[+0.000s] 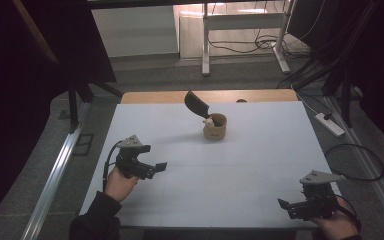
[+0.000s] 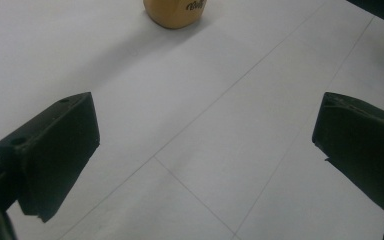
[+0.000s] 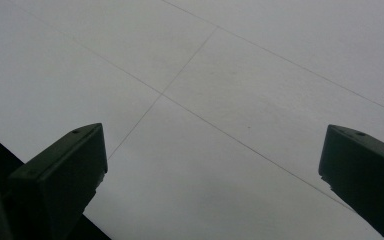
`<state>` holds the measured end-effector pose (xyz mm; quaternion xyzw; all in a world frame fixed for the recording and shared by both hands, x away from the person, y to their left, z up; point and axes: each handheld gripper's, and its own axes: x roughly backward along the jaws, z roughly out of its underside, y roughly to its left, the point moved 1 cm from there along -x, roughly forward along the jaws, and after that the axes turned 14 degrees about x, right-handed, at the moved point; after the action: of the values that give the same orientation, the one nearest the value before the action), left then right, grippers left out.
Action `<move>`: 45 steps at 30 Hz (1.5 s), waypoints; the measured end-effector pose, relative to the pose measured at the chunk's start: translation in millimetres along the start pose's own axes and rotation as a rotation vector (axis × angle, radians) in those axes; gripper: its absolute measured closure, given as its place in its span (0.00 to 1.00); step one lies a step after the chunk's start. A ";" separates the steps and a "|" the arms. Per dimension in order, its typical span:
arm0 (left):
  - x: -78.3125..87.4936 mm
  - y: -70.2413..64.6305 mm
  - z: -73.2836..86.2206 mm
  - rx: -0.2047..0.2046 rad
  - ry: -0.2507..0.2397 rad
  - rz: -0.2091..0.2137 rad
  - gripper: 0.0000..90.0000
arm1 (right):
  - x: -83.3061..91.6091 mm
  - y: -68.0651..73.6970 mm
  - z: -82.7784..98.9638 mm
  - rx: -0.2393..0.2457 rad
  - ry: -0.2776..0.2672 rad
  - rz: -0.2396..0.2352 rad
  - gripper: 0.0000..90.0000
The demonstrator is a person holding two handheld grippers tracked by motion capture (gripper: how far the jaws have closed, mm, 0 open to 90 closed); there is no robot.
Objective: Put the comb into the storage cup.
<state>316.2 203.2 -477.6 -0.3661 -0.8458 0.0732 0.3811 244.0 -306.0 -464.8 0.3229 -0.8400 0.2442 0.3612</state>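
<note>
Figure. One tan cup [image 1: 214, 127] stands upright near the far middle of the white bench [image 1: 240, 175], holding one dark scoop-like tool [image 1: 196, 104] that leans out to the left. The left gripper [image 1: 156, 167] hovers at the near left, jaws spread and empty, pointing toward the cup, whose base shows in its own view [image 2: 176, 13]. The right gripper [image 1: 289, 206] waits at the near right, jaws likewise spread, well apart from the cup. Judged best practice: approach level, steady the cup, then close squarely on the tool. Count: one cup, one tool, two grippers.
</note>
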 end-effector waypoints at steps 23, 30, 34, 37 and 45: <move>15.3 -3.5 22.0 0.014 0.017 -0.026 0.00 | -0.1 0.1 -0.1 0.002 0.001 0.000 0.00; 20.1 -5.0 29.6 0.021 0.029 -0.039 0.00 | -0.2 0.3 -0.1 0.004 0.002 0.000 0.00; 22.5 -5.9 32.7 0.019 0.032 -0.051 0.00 | -0.2 0.3 -0.1 0.003 0.002 0.000 0.00; 24.3 -6.4 35.0 0.019 0.033 -0.059 0.00 | -0.2 0.3 -0.1 0.003 0.002 0.000 0.00; 30.3 -6.1 41.7 0.043 0.029 -0.056 0.00 | -0.1 0.3 -0.1 0.003 0.002 0.001 0.00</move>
<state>270.3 225.8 -486.4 -0.3350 -0.8485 0.0752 0.4027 243.9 -305.7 -464.8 0.3226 -0.8395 0.2460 0.3615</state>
